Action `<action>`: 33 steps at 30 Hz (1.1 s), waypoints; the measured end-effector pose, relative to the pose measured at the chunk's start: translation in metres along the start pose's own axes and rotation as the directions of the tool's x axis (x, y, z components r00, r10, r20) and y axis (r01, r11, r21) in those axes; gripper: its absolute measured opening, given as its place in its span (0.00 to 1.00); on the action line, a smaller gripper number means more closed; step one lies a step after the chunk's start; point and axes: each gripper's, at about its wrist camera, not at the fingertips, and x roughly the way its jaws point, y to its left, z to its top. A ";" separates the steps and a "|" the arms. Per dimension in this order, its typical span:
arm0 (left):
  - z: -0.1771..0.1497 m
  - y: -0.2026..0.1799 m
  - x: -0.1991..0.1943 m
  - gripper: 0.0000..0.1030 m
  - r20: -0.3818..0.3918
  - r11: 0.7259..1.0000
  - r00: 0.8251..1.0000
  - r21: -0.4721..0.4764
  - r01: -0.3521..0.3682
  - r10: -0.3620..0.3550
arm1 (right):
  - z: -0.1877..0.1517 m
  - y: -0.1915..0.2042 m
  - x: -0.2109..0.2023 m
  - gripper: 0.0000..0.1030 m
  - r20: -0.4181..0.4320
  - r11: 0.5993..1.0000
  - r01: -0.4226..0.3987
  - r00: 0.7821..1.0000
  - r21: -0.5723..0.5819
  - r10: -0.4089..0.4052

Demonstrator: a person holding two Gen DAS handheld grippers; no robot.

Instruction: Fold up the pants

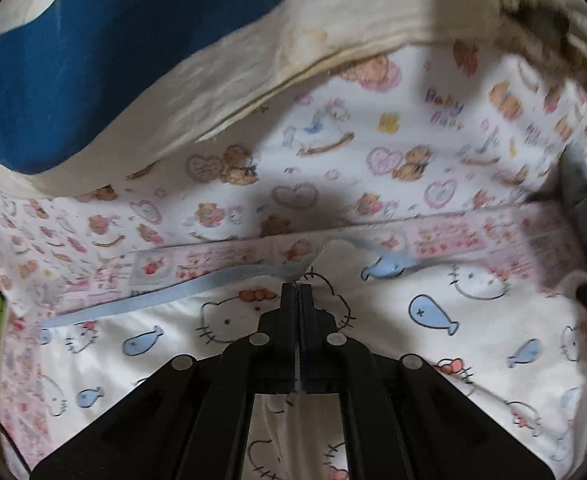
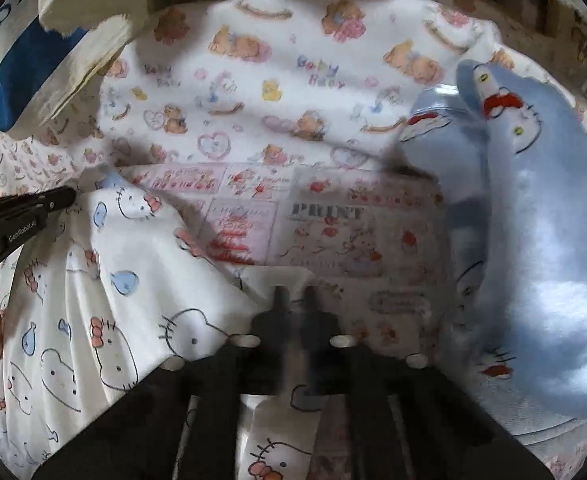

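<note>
Left gripper clamped on the white cat-and-fish-print cotton pants; right gripper pinching their edge, ready to fold.

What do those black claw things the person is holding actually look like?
Both are matte black. The left gripper has two flat narrow fingers on angled linkage bars with round silver pivot pins. The right gripper looks alike. Small white lettering runs along the left one's side.

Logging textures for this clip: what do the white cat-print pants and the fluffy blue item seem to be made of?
Pants: thin, matte woven or knit fabric, probably cotton; soft creases, blue ribbon-like trim.
Blue item: plush fleece by its fuzzy nap and soft sheen; blur leaves it open.
</note>
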 end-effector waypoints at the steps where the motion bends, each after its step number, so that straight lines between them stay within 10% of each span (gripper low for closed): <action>1: 0.001 0.002 -0.001 0.01 0.004 0.999 0.999 -0.018 0.043 -0.043 | 0.001 -0.001 -0.010 0.04 0.047 0.999 0.049 0.998 0.003 -0.049; 6: 0.004 0.003 -0.008 0.01 0.038 0.992 0.992 -0.024 0.125 -0.124 | 0.009 -0.007 -0.064 0.04 0.146 0.999 -0.033 0.989 0.014 0.030; 16: 0.004 0.000 -0.016 0.01 0.082 0.986 0.983 -0.025 0.165 -0.162 | -0.074 0.071 -0.073 0.04 -0.119 0.920 -0.311 0.949 -0.239 0.290; 22: 0.003 0.001 -0.018 0.01 0.097 0.979 0.975 -0.021 0.203 -0.200 | -0.123 0.078 -0.105 0.04 -0.045 0.947 -0.192 0.981 -0.259 0.187; 25: 0.002 -0.004 -0.025 0.01 0.119 0.979 0.972 -0.004 0.204 -0.202 | -0.112 0.061 -0.126 0.24 0.040 0.970 -0.171 0.983 -0.174 0.181; 27: 0.001 -0.005 -0.028 0.01 0.129 0.979 0.971 -0.003 0.202 -0.200 | -0.099 0.047 -0.134 0.59 0.102 0.979 -0.154 0.981 -0.132 0.168; 33: 0.003 0.005 -0.027 0.01 0.138 0.978 0.970 -0.041 0.206 -0.199 | -0.083 0.030 -0.116 0.52 0.026 0.964 -0.261 0.965 -0.045 0.263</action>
